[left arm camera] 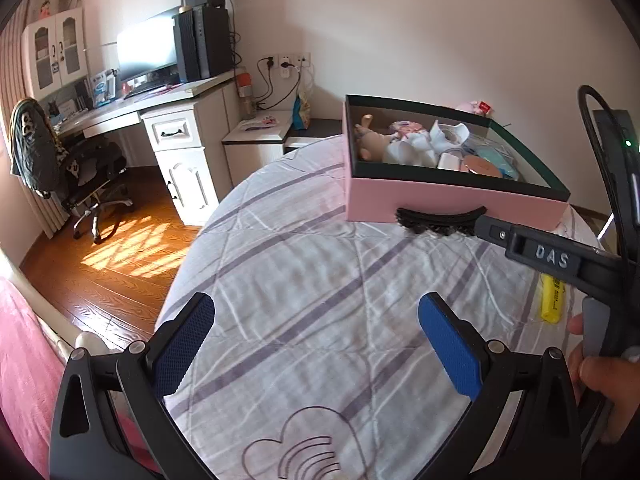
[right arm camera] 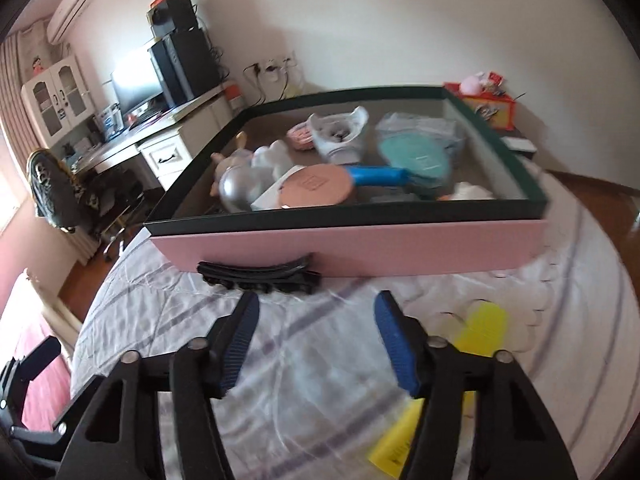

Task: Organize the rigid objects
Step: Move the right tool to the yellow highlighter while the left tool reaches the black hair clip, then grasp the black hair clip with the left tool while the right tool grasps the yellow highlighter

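A pink box (left arm camera: 448, 200) with a dark green rim stands on the bed and holds a doll, a blue brush, a round pink case and other items; it also shows in the right wrist view (right arm camera: 360, 250). A black hair clip (right arm camera: 260, 274) lies on the quilt against the box's front wall, also visible in the left wrist view (left arm camera: 438, 222). My right gripper (right arm camera: 316, 336) is open and empty, just short of the clip. My left gripper (left arm camera: 316, 344) is open and empty over the quilt. A yellow highlighter (left arm camera: 553, 298) lies right of the right gripper, seen again in the right wrist view (right arm camera: 484, 320).
The bed's striped quilt (left arm camera: 304, 272) carries everything. A white desk (left arm camera: 176, 120) with monitor and an office chair (left arm camera: 76, 168) stand at the left across a wooden floor. A nightstand (right arm camera: 516, 136) with a red box is behind the pink box.
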Demonstrator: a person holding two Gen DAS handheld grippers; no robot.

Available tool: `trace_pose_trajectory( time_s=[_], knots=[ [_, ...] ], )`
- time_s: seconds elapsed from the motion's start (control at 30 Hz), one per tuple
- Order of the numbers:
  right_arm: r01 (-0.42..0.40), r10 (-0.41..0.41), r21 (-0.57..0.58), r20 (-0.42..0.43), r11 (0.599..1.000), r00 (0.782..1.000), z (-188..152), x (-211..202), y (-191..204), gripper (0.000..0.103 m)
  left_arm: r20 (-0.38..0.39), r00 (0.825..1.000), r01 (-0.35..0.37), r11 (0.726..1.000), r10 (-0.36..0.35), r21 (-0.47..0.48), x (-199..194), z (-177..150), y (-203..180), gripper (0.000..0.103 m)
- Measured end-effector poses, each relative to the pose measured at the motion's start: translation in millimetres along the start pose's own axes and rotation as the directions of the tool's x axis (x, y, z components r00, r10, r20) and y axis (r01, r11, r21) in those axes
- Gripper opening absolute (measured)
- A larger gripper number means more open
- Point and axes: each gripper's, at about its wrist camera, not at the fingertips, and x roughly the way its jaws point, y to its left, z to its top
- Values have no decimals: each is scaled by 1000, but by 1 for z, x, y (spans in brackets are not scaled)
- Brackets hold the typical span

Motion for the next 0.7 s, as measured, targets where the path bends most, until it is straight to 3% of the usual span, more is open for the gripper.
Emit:
trace_pose_trajectory(
  time_s=[0.17, 0.23, 0.33, 0.7],
  knots=[
    [-73, 74, 52, -12, 996, 997, 14, 16, -2, 48, -10, 1000, -15, 1000, 15, -21, 4, -1, 11, 103],
    [-64, 66, 62, -30, 996, 997, 17, 27, 0, 27, -18, 1000, -16, 1000, 15, -23, 5, -1, 12, 103],
    [-67, 69, 52, -25, 996, 997, 11, 25, 1, 15, -20, 1000, -15, 1000, 14, -16, 6, -1, 10, 103],
    [-106, 106, 39, -18, 994, 994, -32, -15, 6, 7, -25, 1000, 1, 1000, -1, -1, -2, -7, 2, 103]
  ],
)
